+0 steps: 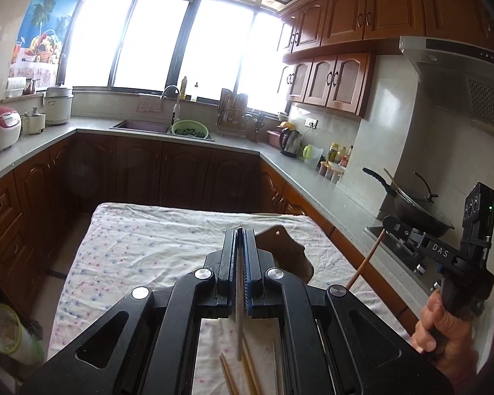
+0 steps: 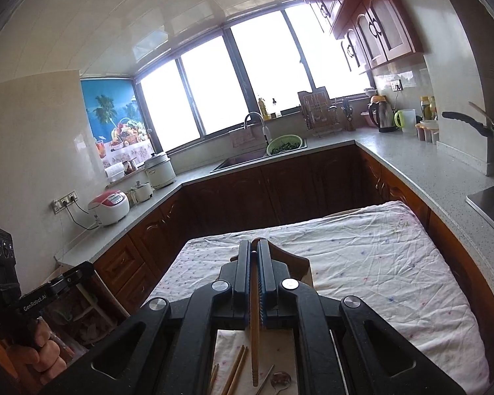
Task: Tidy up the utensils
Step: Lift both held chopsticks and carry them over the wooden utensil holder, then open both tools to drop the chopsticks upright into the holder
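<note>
A slim grey metal utensil handle (image 1: pixel 239 312) sits pinched in the closed left gripper (image 1: pixel 240 230) at lower centre, while the right gripper (image 2: pixel 253 242) clamps a brown wooden chopstick (image 2: pixel 254 329). More loose wooden chopsticks (image 2: pixel 235 370) lie on the white dotted cloth (image 2: pixel 378 263) below. Best to keep both grips firm and lower each piece parallel beside those.

Two bits of lettering can be read. On the right gripper (image 1: pixel 387 230), seen at the right of the left wrist view, white letters "DAS" run along its black arm. On the left gripper (image 2: pixel 82 271), at the near left of the right wrist view, "GenRobot.AI" is printed in white along its black body. Labels on the far counter's bottles are too small to read.
</note>
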Available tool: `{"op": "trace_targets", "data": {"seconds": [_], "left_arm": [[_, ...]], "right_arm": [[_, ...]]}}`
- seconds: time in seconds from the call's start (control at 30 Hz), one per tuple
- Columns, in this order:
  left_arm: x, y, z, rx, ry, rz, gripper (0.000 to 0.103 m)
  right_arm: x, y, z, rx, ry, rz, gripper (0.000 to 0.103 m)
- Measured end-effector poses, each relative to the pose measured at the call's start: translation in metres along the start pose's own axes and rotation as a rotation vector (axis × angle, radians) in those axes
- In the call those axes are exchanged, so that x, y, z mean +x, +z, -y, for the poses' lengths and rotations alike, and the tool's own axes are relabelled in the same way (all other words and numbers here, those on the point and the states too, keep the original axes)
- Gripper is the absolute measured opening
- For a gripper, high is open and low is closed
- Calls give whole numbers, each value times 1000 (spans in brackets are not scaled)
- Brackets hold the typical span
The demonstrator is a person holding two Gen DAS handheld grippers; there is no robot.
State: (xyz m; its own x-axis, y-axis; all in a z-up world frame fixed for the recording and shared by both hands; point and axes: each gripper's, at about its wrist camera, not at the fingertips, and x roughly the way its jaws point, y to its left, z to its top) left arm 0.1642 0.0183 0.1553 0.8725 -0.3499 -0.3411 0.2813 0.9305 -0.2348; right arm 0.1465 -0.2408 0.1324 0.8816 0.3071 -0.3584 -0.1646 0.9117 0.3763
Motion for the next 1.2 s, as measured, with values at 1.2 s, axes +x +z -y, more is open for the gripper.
{"op": "trace_targets", "data": {"seconds": [1.2], "left_arm": [[191, -21, -18, -163, 88, 25, 4]], "right_arm": [[102, -4, 53, 38, -128, 148, 4]]}}
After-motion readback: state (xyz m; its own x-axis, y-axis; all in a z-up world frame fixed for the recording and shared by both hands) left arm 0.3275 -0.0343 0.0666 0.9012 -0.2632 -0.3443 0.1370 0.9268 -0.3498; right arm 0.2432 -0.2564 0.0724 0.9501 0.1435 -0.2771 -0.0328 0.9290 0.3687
